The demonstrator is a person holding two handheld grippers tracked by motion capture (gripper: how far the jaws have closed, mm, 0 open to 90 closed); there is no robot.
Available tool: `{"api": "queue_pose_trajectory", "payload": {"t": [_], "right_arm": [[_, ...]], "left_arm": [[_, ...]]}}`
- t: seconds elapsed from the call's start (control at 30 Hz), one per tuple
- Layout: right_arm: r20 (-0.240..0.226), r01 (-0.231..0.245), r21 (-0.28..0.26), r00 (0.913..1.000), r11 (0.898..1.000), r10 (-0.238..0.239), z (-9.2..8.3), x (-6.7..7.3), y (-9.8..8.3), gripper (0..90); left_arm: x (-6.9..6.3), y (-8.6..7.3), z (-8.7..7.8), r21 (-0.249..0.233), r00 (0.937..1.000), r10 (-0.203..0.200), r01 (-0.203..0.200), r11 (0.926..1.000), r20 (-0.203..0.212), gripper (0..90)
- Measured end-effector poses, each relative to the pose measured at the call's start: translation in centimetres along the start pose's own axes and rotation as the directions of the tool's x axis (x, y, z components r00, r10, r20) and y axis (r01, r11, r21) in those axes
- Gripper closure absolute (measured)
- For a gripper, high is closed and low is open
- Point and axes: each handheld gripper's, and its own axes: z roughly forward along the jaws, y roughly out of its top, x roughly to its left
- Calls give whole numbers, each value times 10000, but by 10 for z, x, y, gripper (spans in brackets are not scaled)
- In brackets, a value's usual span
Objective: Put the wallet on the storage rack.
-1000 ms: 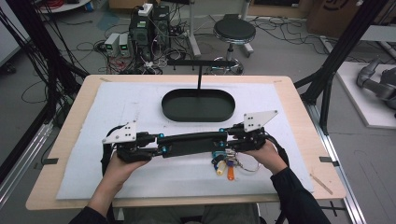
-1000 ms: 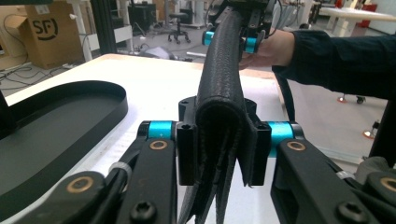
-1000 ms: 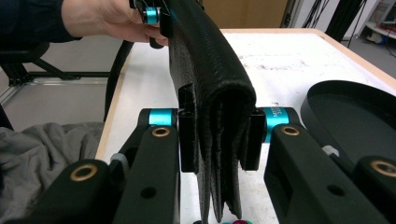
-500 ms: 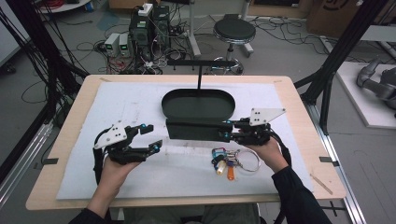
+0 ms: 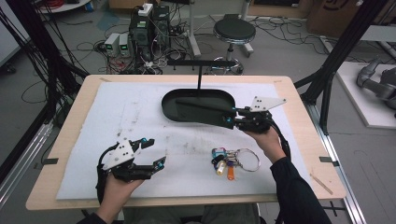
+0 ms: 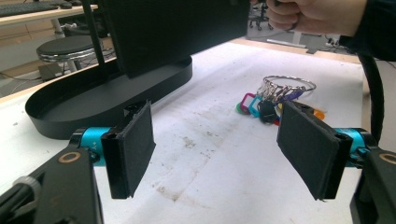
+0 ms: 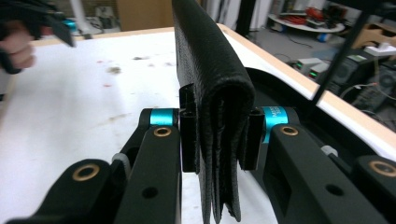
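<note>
The right tool [image 5: 229, 119] is clenched on a folded black leather wallet [image 5: 201, 110], which reaches from its jaws out over the black oval tray [image 5: 170, 108]. The right gripper view adds what the high view cannot: the wallet's rounded fold and stacked layers [image 7: 215, 93] stand edge-on between the two pads, pinched on both sides. The left tool [image 5: 154, 152] is released; its jaws have just been opening, with nothing between them. In the left gripper view its two pads [image 6: 130, 149] stand wide apart over bare, stained worktop [image 6: 205, 158]. Ahead of that tool, the same view shows the tray's side wall [image 6: 79, 112], the wallet hanging above it, and a key ring [image 6: 285, 86] with coloured tags. Small print on the right tool's blue sleeve [image 7: 275, 116] is too blurred to read.
</note>
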Motion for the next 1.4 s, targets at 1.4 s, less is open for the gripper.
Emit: {"api": "queue_pose_trajectory", "payload": {"t": [1.4], "right_arm": [[1294, -1051, 1005, 9873, 9894, 917, 95, -70, -13, 755]], "left_arm": [[3, -10, 0, -158, 9997, -10, 6, 9999, -234, 263]]}}
